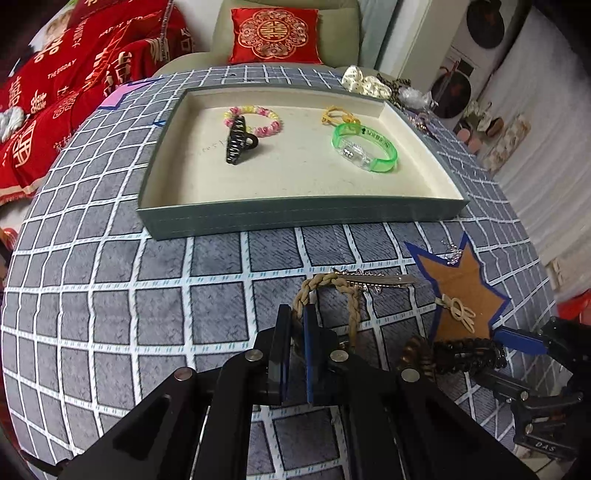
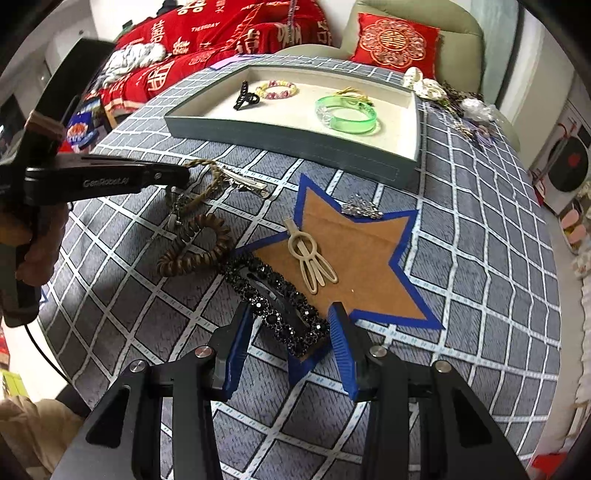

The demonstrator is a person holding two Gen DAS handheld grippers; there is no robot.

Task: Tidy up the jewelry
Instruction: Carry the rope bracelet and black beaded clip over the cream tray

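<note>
My left gripper (image 1: 297,321) is shut on a tan braided cord bracelet (image 1: 334,281), which lies on the checked cloth beside a silver clip (image 1: 380,281). My right gripper (image 2: 290,332) straddles the near end of a black rhinestone hair clip (image 2: 275,301), with both blue pads against its sides. A brown spiral hair tie (image 2: 195,251) lies left of that clip. On the star-shaped patch (image 2: 373,266) rest a beige hair clip (image 2: 310,258) and a crystal brooch (image 2: 360,208). The grey tray (image 1: 295,218) beyond holds a black claw clip (image 1: 238,140), a bead bracelet (image 1: 258,118), a green bangle (image 1: 365,147) and a yellow cord (image 1: 340,114).
A white scrunchie (image 1: 365,83) and tangled chains sit at the table's far right corner. A chair with a red cushion (image 1: 275,35) stands behind the table, with red bedding to its left. A hand (image 2: 37,251) holds the left gripper's handle.
</note>
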